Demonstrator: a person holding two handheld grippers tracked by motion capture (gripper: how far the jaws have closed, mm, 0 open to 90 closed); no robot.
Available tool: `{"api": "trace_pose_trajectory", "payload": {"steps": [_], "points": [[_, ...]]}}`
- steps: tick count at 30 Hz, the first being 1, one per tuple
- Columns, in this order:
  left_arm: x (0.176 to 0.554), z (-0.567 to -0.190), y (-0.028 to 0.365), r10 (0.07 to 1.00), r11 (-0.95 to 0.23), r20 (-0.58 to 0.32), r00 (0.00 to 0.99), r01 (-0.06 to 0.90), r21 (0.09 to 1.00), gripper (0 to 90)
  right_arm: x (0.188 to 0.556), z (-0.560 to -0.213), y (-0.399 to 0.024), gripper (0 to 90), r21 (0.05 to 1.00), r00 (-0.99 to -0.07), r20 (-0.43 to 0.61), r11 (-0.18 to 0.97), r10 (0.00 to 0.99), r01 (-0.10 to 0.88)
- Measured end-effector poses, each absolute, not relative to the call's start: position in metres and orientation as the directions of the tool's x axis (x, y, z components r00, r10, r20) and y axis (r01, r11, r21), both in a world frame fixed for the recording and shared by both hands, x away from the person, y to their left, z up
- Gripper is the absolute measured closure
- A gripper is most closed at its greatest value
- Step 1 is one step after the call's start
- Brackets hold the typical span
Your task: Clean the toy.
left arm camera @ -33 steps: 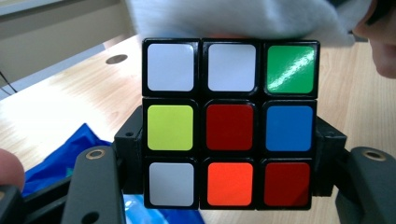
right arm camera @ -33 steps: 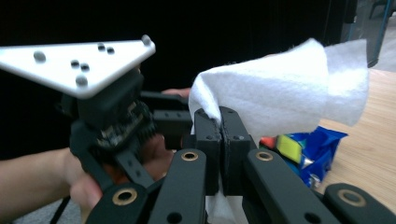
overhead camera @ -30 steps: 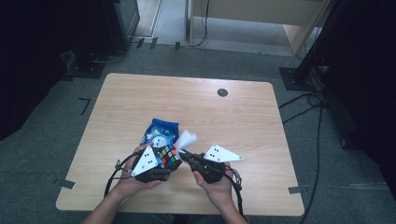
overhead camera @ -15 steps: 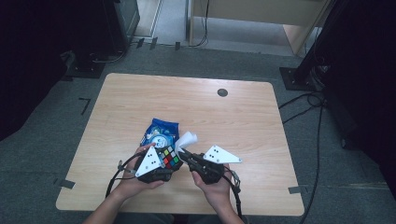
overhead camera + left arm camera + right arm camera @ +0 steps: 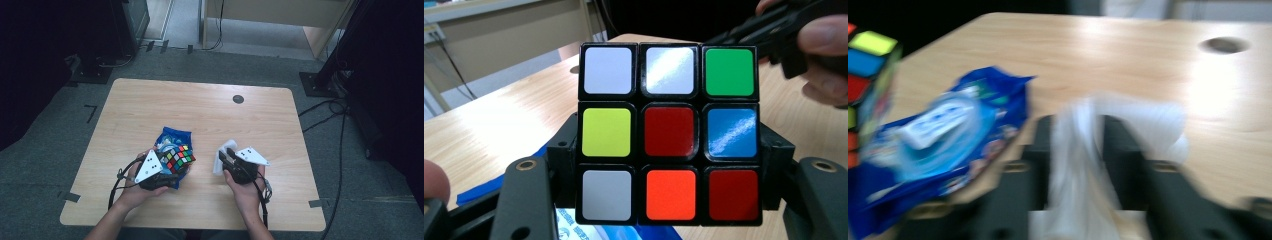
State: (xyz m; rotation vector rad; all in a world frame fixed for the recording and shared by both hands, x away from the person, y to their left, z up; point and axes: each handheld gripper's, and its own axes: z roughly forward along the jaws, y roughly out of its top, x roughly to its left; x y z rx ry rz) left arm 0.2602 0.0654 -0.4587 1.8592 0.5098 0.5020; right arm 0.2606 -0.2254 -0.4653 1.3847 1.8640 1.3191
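My left gripper (image 5: 664, 200) jaws clamp the puzzle cube (image 5: 669, 132) by its sides. My right gripper (image 5: 1073, 150) jaws pinch a white wipe (image 5: 1075, 170), nearly closed, beside the blue wipes pack (image 5: 943, 140).

We see two black grippers: the left gripper (image 5: 172, 167) at lower left, the right gripper (image 5: 226, 156) at lower centre, each topped by a pale three-cornered plate with dark dots. Black cables loop below them. Forearms look bare, perhaps short-sleeved. Brass-coloured screw holes mark the jaws.
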Motion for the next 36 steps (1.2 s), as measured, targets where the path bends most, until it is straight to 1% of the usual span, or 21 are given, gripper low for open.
{"api": "trace_pose_trajectory", "payload": {"steps": [1, 2, 3, 4, 5, 6, 7, 8, 9, 10, 11, 12, 13, 14, 17, 18, 19, 23, 29, 31, 36], "points": [[0.261, -0.459, 0.065, 0.569, -0.317, 0.096, 0.817, 0.111, 0.942, 33.9, 0.260, -0.463, -0.225, 52.1, 0.895, -0.359, 0.137, 0.040, 0.923, 0.444], [0.261, -0.459, 0.065, 0.572, -0.317, 0.095, 0.815, 0.113, 0.942, 33.9, 0.260, -0.463, -0.225, 52.1, 0.895, -0.359, 0.137, 0.040, 0.923, 0.444], [0.261, -0.460, 0.064, 0.573, -0.317, 0.092, 0.814, 0.116, 0.941, 33.9, 0.259, -0.460, -0.224, 49.2, 0.899, -0.356, 0.135, 0.037, 0.925, 0.436], [0.261, -0.460, 0.063, 0.573, -0.317, 0.093, 0.815, 0.116, 0.941, 33.9, 0.255, -0.453, -0.221, 45.1, 0.906, -0.382, 0.174, 0.004, 0.908, 0.423], [0.261, -0.461, 0.062, 0.572, -0.322, 0.097, 0.815, 0.114, 0.940, 33.9, 0.255, -0.453, -0.221, 45.1, 0.906, -0.382, 0.174, 0.004, 0.908, 0.423], [0.260, -0.462, 0.060, 0.574, -0.326, 0.103, 0.812, 0.112, 0.939, 33.9, 0.250, -0.444, -0.216, 42.4, 0.903, -0.443, 0.273, -0.069, 0.854, 0.424], [0.260, -0.462, 0.060, 0.574, -0.326, 0.103, 0.812, 0.112, 0.939, 33.9, 0.250, -0.444, -0.216, 42.4, 0.903, -0.443, 0.273, -0.069, 0.854, 0.424], [0.258, -0.462, 0.058, 0.576, -0.332, 0.112, 0.810, 0.106, 0.937, 33.9, 0.244, -0.437, -0.208, 38.6, 0.892, -0.498, 0.352, -0.122, 0.793, 0.436], [0.258, -0.462, 0.057, 0.576, -0.330, 0.114, 0.810, 0.103, 0.938, 33.9, 0.241, -0.434, -0.202, 35.6, 0.884, -0.526, 0.382, -0.135, 0.760, 0.448], [0.258, -0.462, 0.057, 0.576, -0.330, 0.114, 0.810, 0.103, 0.938, 33.9, 0.241, -0.434, -0.202, 35.6, 0.884, -0.526, 0.382, -0.135, 0.760, 0.448], [0.256, -0.463, 0.055, 0.576, -0.330, 0.118, 0.809, 0.098, 0.939, 33.9, 0.239, -0.432, -0.194, 30.2, 0.875, -0.549, 0.405, -0.136, 0.731, 0.465], [0.255, -0.463, 0.054, 0.576, -0.330, 0.122, 0.808, 0.094, 0.939, 33.9, 0.236, -0.431, -0.180, 21.9, 0.859, -0.559, 0.425, -0.122, 0.712, 0.497], [0.254, -0.463, 0.052, 0.577, -0.331, 0.129, 0.807, 0.086, 0.940, 33.9, 0.236, -0.431, -0.180, 21.9, 0.859, -0.559, 0.425, -0.122, 0.712, 0.497], [0.252, -0.462, 0.051, 0.578, -0.331, 0.136, 0.805, 0.079, 0.940, 33.9, 0.235, -0.433, -0.170, 19.9, 0.840, -0.548, 0.455, -0.135, 0.702, 0.525], [0.249, -0.462, 0.048, 0.579, -0.322, 0.145, 0.802, 0.062, 0.945, 33.9, 0.236, -0.438, -0.164, 21.9, 0.815, -0.540, 0.486, -0.134, 0.687, 0.563], [0.248, -0.461, 0.047, 0.578, -0.319, 0.147, 0.803, 0.057, 0.946, 33.9, 0.237, -0.441, -0.163, 24.4, 0.806, -0.534, 0.498, -0.137, 0.683, 0.576], [0.247, -0.461, 0.047, 0.576, -0.319, 0.148, 0.804, 0.054, 0.946, 33.9, 0.238, -0.445, -0.163, 31.1, 0.777, -0.519, 0.546, -0.164, 0.657, 0.608], [0.247, -0.463, 0.044, 0.570, -0.321, 0.144, 0.809, 0.058, 0.945, 33.9, 0.242, -0.450, -0.167, 34.2, 0.721, -0.496, 0.624, -0.199, 0.604, 0.664], [0.248, -0.467, 0.044, 0.547, -0.316, 0.129, 0.827, 0.062, 0.947, 32.9, 0.244, -0.451, -0.170, 34.5, 0.712, -0.488, 0.623, -0.185, 0.612, 0.677], [0.248, -0.468, 0.045, 0.516, -0.318, 0.125, 0.847, 0.054, 0.947, 25.4, 0.245, -0.446, -0.178, 34.5, 0.735, -0.486, 0.594, -0.187, 0.641, 0.652], [0.254, -0.477, 0.051, 0.505, -0.389, 0.171, 0.846, 0.046, 0.920, 24.6, 0.249, -0.435, -0.197, 34.5, 0.728, -0.485, 0.617, -0.215, 0.619, 0.651]]}}
